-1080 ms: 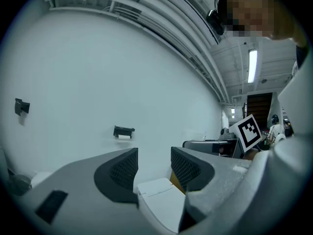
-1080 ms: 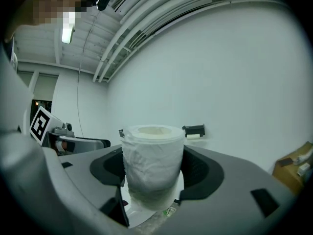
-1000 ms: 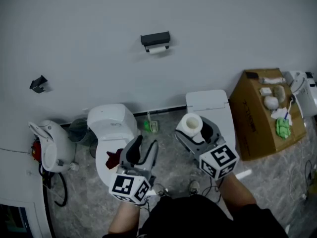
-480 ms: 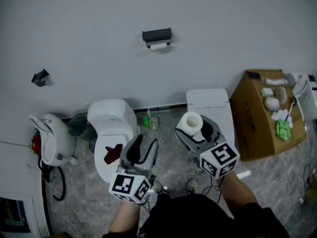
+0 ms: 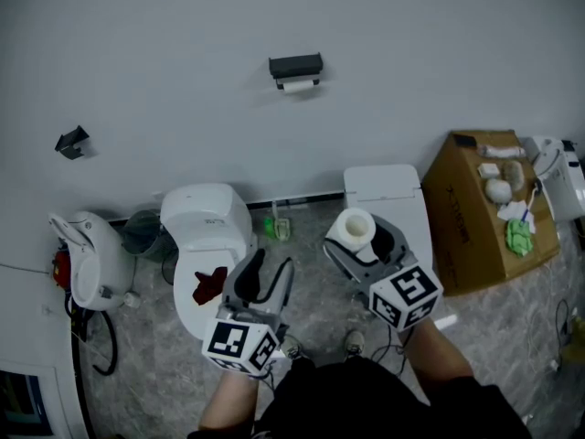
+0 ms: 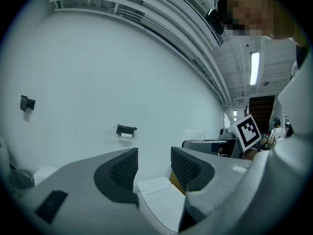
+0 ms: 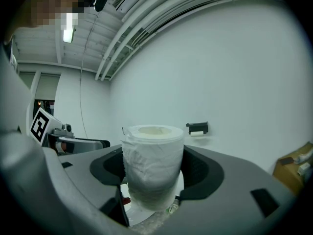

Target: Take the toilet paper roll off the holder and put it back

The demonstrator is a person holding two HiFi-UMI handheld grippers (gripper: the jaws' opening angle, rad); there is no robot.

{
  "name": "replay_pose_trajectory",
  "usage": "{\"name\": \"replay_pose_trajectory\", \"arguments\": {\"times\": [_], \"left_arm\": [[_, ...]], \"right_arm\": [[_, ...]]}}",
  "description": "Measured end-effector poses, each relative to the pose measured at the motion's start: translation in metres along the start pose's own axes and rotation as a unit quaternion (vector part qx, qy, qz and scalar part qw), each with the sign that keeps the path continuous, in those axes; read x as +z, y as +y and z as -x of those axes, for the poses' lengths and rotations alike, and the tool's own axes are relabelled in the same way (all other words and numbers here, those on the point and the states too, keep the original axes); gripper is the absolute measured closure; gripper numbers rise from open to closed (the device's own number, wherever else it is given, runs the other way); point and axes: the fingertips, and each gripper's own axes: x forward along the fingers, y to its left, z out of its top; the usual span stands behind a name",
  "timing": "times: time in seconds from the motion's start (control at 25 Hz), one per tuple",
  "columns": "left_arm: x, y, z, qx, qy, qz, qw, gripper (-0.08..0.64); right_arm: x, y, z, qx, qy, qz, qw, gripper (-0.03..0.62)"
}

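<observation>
Well short of the wall [image 5: 183, 53], above the floor [image 5: 315, 286] and near the toilet [image 5: 206, 222]: could drop and soil if soft paper squashes and slips. Right gripper [image 5: 359, 238], jaws clamped on the sides of the toilet paper roll [image 7: 152, 165]. Left gripper [image 6: 154, 163], jaws parted, empty. Upright, long axis vertical, core hole facing up. Likely needs tipping level for the holder [image 5: 295, 65], or could jam.

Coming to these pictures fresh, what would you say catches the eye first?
The white toilet paper roll stands upright, clamped in the right gripper at centre. The black holder hangs high on the wall, and a red thing lies on the toilet at lower left.
</observation>
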Motion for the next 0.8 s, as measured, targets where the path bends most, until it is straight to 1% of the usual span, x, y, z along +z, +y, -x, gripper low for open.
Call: {"name": "replay_pose_trajectory", "arguments": {"times": [0.24,0.56,0.8], "left_arm": [[0.004,0.032,0.012,-0.015,-0.003,0.01,0.9998,0.362],[0.007,0.089,0.024,-0.036,-0.003,0.018,0.9992,0.362],[0.017,0.129,0.027,-0.049,-0.006,0.011,0.9987,0.362]], "right_arm": [[0.0,0.025,-0.023,-0.015,0.006,0.002,1.0,0.285],[0.0,0.059,-0.068,-0.038,0.011,0.004,0.999,0.285],[0.003,0.074,-0.097,-0.053,0.006,0.002,0.999,0.285]]}}
